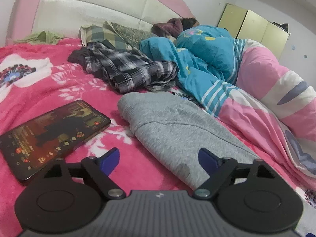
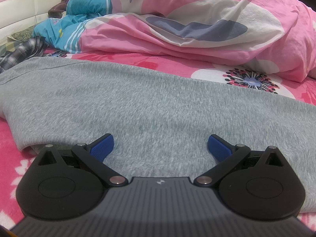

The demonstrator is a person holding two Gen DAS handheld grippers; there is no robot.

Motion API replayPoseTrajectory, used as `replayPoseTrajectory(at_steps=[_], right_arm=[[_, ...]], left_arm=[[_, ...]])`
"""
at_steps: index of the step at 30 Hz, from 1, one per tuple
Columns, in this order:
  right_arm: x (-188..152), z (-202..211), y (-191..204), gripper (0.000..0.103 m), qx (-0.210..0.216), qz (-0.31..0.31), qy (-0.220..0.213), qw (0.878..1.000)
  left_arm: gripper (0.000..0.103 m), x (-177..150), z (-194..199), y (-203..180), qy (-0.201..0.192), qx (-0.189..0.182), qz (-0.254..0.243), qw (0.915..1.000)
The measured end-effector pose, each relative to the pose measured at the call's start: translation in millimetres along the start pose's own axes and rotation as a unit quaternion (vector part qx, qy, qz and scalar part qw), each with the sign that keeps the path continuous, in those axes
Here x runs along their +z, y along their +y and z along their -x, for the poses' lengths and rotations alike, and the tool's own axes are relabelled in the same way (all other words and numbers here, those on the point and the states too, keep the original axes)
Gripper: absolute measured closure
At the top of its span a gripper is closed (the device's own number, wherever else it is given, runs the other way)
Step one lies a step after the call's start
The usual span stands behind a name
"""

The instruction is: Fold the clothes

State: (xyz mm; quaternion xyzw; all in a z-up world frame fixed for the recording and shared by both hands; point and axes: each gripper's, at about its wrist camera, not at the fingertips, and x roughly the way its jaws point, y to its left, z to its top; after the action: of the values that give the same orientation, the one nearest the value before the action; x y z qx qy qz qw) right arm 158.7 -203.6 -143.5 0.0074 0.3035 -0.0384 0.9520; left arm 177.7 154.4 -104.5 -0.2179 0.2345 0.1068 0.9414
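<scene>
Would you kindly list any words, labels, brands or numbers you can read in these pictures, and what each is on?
No text can be read.
Phone screen: small icons and writing, too blurred to read.
Left hand-held gripper and right hand-held gripper: a small pale emblem on each body, no letters.

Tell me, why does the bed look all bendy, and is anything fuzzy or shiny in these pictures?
Left wrist view: the fisheye lens curves the headboard and darkens the corners; the phone screen glows but reads blurry; the plaid shirt looks soft. Right wrist view: the grey garment up close looks grainy, the pink quilt bulges from the same lens, and light is even with soft shadows.
</scene>
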Motion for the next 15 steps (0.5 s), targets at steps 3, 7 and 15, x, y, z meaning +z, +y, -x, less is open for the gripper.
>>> replayPoseTrajectory(at_steps=[3, 7, 15], right_arm=[[-0.1, 0.1, -0.1, 0.001, 0.0, 0.0, 0.0, 1.0], [-0.2, 0.1, 0.0, 0.001, 0.0, 0.0, 0.0, 1.0], [-0.3, 0.1, 0.5, 0.001, -0.001, 0.0, 0.0, 1.0]], left_arm=[[0.032, 1.9, -4.7, 3.3, 0.008, -0.004, 0.015, 0.9999], [0.039, 4.5, -5.8, 5.0, 0.0, -0.01, 0.02, 0.9997], [0.042, 3.7, -13.8, 4.4, 0.024, -0.042, 0.038, 0.9981]])
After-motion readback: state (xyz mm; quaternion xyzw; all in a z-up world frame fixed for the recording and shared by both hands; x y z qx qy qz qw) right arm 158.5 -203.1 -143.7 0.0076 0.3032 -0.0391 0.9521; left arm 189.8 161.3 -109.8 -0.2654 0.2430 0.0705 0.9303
